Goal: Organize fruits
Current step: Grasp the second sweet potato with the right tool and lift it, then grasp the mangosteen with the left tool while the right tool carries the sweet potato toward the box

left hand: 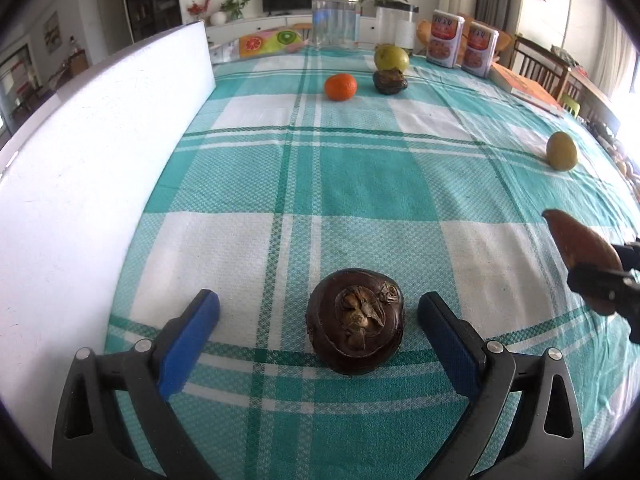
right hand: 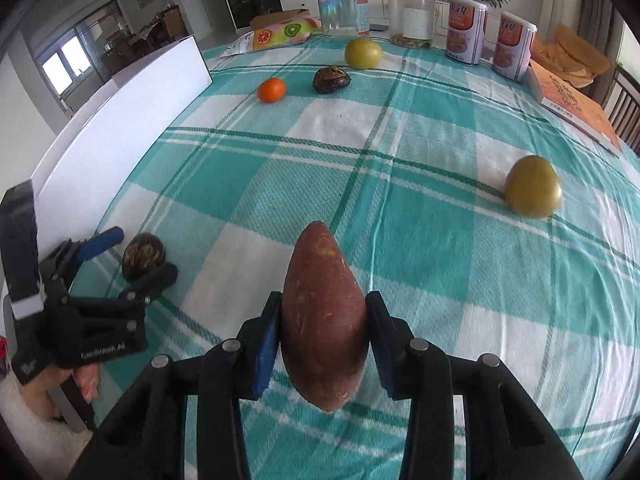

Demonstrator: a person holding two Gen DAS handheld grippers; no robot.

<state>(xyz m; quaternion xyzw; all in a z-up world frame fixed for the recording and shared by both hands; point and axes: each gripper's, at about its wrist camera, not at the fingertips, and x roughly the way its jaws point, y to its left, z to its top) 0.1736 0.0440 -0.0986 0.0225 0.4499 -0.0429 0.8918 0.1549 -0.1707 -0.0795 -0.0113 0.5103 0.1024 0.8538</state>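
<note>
My left gripper [left hand: 318, 312] stands open around a dark brown round fruit [left hand: 355, 321] on the checked cloth; its blue pads [left hand: 192, 336] do not touch it. The same fruit [right hand: 143, 255] and left gripper [right hand: 138, 254] show at the left of the right wrist view. My right gripper [right hand: 324, 320] is shut on a reddish-brown sweet potato [right hand: 325, 316], held above the cloth; that sweet potato [left hand: 580, 256] enters the left wrist view from the right. Farther off lie an orange [right hand: 271, 90], another dark fruit [right hand: 330, 79] and two green fruits [right hand: 362, 53] [right hand: 533, 192].
A white board [left hand: 100, 160] stands along the table's left side. At the far edge stand a glass jar [right hand: 343, 8], a second jar [right hand: 412, 18], two red tins [right hand: 466, 34], a fruit-print bag [right hand: 280, 34] and an orange book [right hand: 576, 104]. A hand [right hand: 86, 384] holds the left gripper.
</note>
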